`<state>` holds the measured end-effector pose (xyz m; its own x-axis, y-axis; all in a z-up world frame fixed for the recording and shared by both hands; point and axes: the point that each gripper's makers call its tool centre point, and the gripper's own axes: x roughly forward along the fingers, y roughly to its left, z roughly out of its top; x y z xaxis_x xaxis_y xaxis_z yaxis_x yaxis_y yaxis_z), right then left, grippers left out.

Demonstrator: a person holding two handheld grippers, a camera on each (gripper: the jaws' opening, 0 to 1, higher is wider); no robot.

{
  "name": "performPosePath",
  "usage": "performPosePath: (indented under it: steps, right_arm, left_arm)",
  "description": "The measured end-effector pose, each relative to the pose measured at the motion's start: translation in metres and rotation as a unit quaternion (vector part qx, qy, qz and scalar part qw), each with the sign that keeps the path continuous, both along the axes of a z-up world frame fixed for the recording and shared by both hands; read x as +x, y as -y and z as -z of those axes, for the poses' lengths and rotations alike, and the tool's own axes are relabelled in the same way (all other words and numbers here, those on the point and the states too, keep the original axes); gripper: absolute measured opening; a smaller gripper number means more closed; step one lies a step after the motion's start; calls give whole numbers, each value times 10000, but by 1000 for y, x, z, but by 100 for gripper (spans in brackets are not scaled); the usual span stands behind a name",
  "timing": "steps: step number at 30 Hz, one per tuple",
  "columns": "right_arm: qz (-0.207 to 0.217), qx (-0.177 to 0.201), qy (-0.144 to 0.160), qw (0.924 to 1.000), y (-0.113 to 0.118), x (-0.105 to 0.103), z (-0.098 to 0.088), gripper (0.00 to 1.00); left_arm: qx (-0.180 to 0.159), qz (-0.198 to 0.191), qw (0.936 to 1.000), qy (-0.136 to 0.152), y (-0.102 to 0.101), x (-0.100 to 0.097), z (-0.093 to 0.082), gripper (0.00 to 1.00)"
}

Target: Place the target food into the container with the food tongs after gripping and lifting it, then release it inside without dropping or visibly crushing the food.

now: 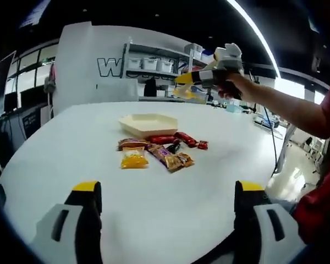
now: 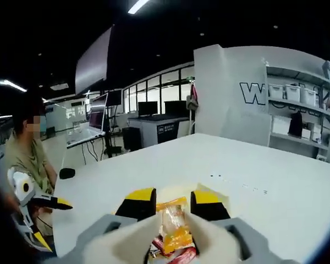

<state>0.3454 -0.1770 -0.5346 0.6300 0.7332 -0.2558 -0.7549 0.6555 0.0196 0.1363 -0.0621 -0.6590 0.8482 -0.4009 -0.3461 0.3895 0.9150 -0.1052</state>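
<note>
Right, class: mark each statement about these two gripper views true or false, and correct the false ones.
1. The cream hexagonal tray on the white table holds no food. True.
2. The left gripper is clamped on a red packet. False: its yellow-tipped jaws stand wide apart with nothing between them.
3. The pile of mixed snack packets lies inside the tray. False: it lies on the table, just outside the tray.
4. The right gripper is held in a person's hand, well above the table. True.
5. In the right gripper view, an orange packet shows between that gripper's jaws. True.
</note>
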Motion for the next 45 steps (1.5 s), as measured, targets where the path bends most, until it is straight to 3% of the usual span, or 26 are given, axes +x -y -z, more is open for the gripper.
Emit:
performPosePath:
  steps: [9, 13, 30, 38, 45]
  right_arm:
    - [38, 97, 20, 9999, -4, 11, 0, 21]
    - [67, 108, 163, 9998, -3, 16, -4, 23]
    - [26, 139, 255, 9996, 0, 14, -10, 23]
    - [25, 169, 178, 9997, 8, 9, -9, 23]
    - [22, 144, 31, 9999, 12, 5, 4, 23]
  left_arm:
    - [-93, -99, 9999, 18, -6, 0, -5, 97]
    - [-160, -134, 9998, 8, -8, 0, -5, 97]
    - [-215, -124, 9997, -35, -4, -1, -5, 97]
    - [-144, -78, 9998, -63, 2, 0, -4, 99]
    - [-108, -6, 9999, -88, 8, -1, -3, 99]
